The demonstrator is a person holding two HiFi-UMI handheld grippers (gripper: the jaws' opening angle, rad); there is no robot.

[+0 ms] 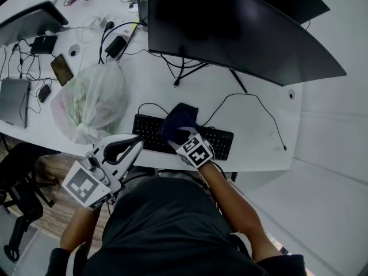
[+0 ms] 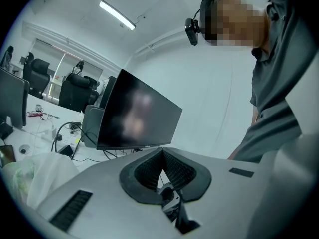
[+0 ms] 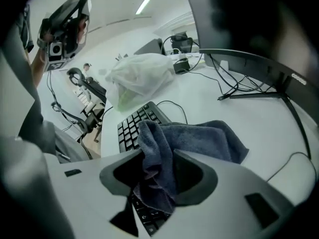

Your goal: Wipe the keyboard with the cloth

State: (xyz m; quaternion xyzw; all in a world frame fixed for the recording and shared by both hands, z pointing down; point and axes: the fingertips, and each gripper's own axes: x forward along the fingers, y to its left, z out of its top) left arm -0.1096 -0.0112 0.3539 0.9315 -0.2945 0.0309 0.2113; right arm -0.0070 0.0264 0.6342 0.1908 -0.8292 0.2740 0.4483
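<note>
A black keyboard [image 1: 221, 142] lies near the front edge of the white desk [image 1: 259, 125]. A dark blue cloth [image 1: 179, 121] is bunched on its middle keys. My right gripper [image 1: 183, 138] points steeply down over it. In the right gripper view the cloth [image 3: 199, 141] hangs between the wide-apart jaws of the right gripper [image 3: 158, 158], with dark gaps on both sides, above the keyboard [image 3: 130, 127]. My left gripper [image 1: 135, 141] is held level off the desk's front edge, left of the keyboard. In its own view the left gripper [image 2: 162, 152] is shut with nothing in it.
A translucent plastic bag [image 1: 92, 102] sits on the desk just left of the keyboard. A large dark monitor [image 1: 230, 27] stands behind on a splayed stand [image 1: 198, 68]. Cables, a phone [image 1: 61, 69] and a laptop [image 1: 14, 99] crowd the far left.
</note>
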